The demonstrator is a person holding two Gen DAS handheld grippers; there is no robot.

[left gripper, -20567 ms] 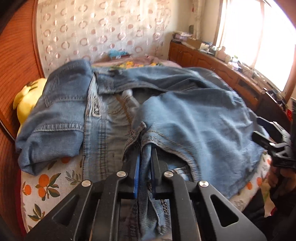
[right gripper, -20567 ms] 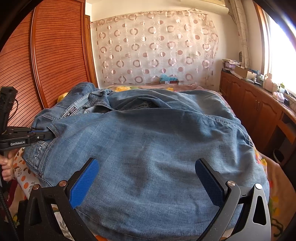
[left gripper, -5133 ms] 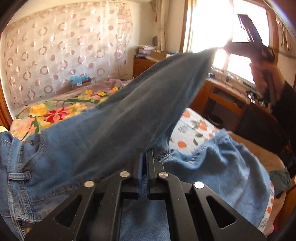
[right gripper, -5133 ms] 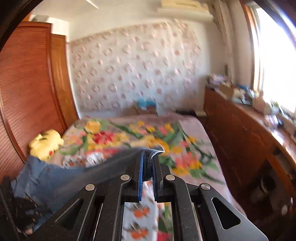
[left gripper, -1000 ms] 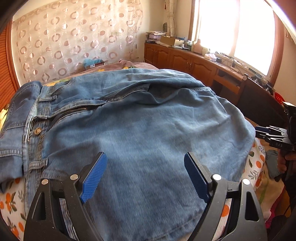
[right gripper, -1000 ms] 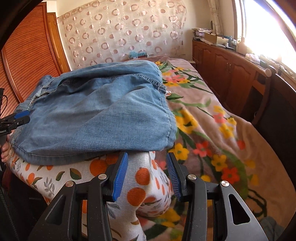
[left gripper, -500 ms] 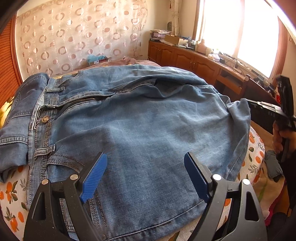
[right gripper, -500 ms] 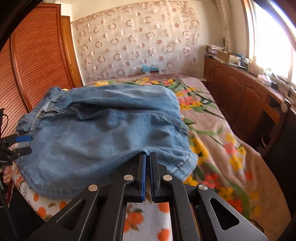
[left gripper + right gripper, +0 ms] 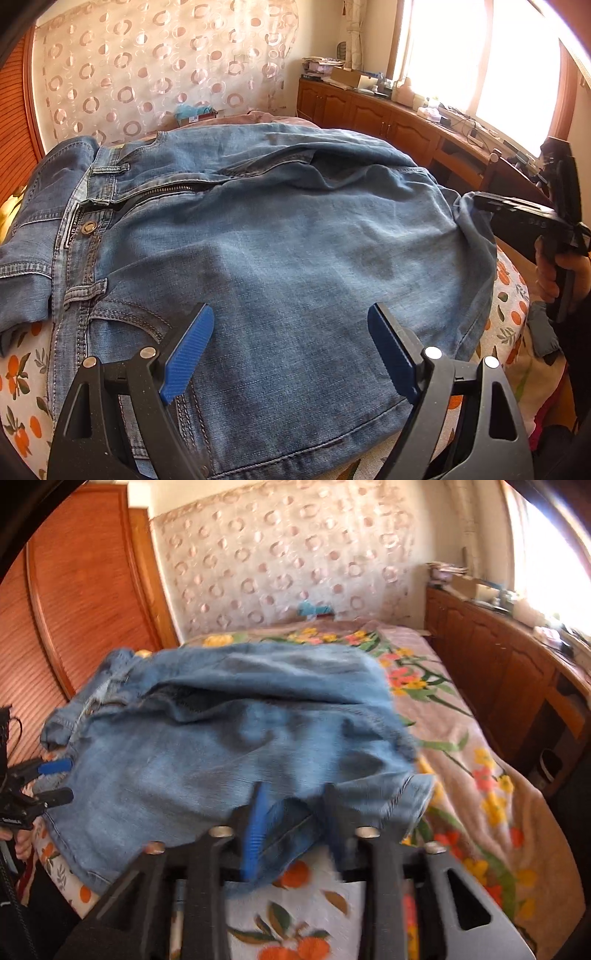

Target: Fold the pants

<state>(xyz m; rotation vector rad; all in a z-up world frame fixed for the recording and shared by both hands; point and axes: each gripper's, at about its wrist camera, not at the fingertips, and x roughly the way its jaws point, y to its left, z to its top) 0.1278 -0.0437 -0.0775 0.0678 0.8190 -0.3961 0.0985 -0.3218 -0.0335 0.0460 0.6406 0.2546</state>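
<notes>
Pants (image 9: 295,236): I see them folded on the bed (image 9: 480,794).
Left gripper (image 9: 291,350): my jaws gape, empty.
Right gripper (image 9: 293,823): my jaws have just been opening, hem loose between them.

Pants (image 9: 280,251): faded blue denim, matt, coarse weave, tan topstitching, dull metal button and zip.
Bed (image 9: 491,812): soft cloth cover with flower print; at its near edge a smoother white sheet printed with oranges.
My left hand-held gripper (image 9: 291,350): matt black plastic, finely speckled, bright metal bolt heads, ribbed blue pads (image 9: 188,350).
My right hand-held gripper (image 9: 291,830): same black plastic and blue pads, blurred.
Wardrobe (image 9: 85,602): reddish wood, ribbed, satin sheen.
Cabinets (image 9: 369,110): glossy brown wood.
Curtain (image 9: 159,70): thin cloth with ring pattern.
</notes>
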